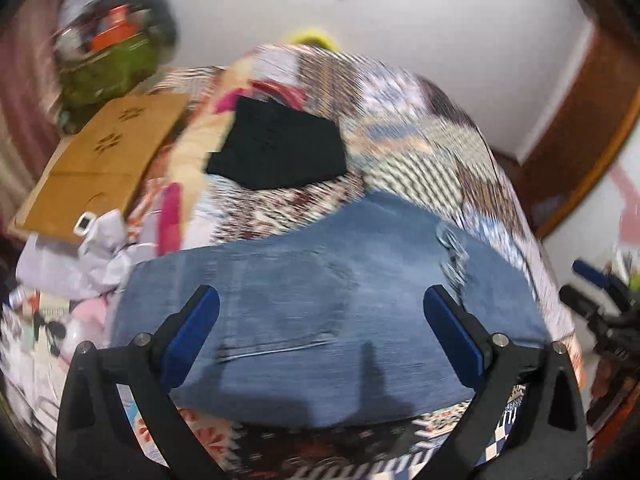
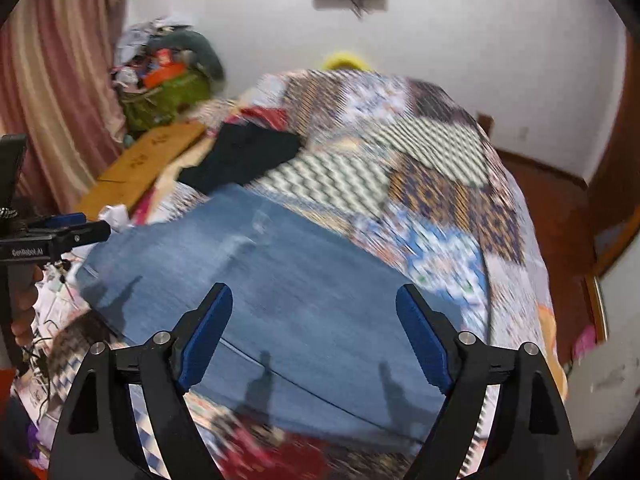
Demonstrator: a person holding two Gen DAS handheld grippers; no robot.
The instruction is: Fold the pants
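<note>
So the jeans (image 1: 320, 300) are lying flat on the bed (image 1: 420, 140), already doubled over into a fairly compact blue slab, with a metal chain (image 1: 452, 256) hanging off one side of them in the left wrist view. Both grippers are right above them, angled down at the denim. The left gripper (image 1: 320, 320) has its jaws spread wide with nothing between the pads, just denim underneath. The right gripper (image 2: 312, 320) is the same deal, jaws apart and empty, not pinching any cloth. The thing that matters for whatever fold comes next, I'd say: the slab's long axis runs roughly side to side across both views, tilting a bit away toward the far end in the right wrist view, and it sits straight ahead of and below both sets of jaws. Neither hand looks clearly nearer; each is over its own half, the left one showing up at the left edge of the right wrist view (image 2: 60, 232). My guess is the next grab would be at an end or edge, not the middle. Farther back there's a black folded garment (image 1: 276, 148), a cardboard sheet (image 1: 100, 160) beside the bed, and a green bag (image 2: 168, 96) of clutter by the curtain (image 2: 52, 80). Everything is motion-blurred, so seams and pockets are hard to call.
</note>
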